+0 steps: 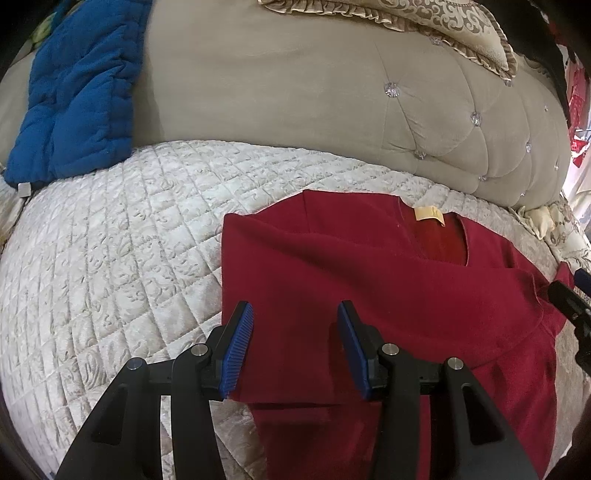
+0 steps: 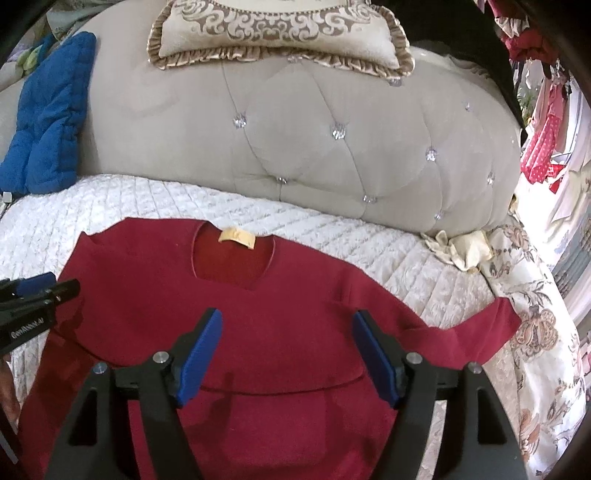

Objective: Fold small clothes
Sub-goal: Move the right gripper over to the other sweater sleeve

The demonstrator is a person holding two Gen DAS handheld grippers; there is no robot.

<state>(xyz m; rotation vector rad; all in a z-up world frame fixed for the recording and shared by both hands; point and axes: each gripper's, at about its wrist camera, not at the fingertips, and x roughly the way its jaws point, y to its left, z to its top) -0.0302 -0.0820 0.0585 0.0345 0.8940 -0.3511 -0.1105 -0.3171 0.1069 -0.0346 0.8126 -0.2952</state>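
A dark red V-neck top (image 1: 388, 280) lies flat on the quilted white bedspread (image 1: 110, 236), neck toward the headboard, with a yellow label (image 1: 428, 214) at the collar. Its left sleeve is folded in over the chest; its right sleeve (image 2: 480, 328) still sticks out to the right. My left gripper (image 1: 295, 317) is open and empty, just above the top's left edge. My right gripper (image 2: 288, 328) is open and empty above the chest of the top (image 2: 258, 314). Each gripper shows at the edge of the other's view, the left one in the right wrist view (image 2: 40, 291).
A tufted beige headboard (image 2: 314, 147) stands behind the bed. A blue padded garment (image 1: 81, 88) hangs over its left part and an ornate frilled pillow (image 2: 280, 29) rests on top. Crumpled cream cloth (image 2: 461, 247) and floral bedding (image 2: 546, 332) lie at the right. Clothes hang at the far right.
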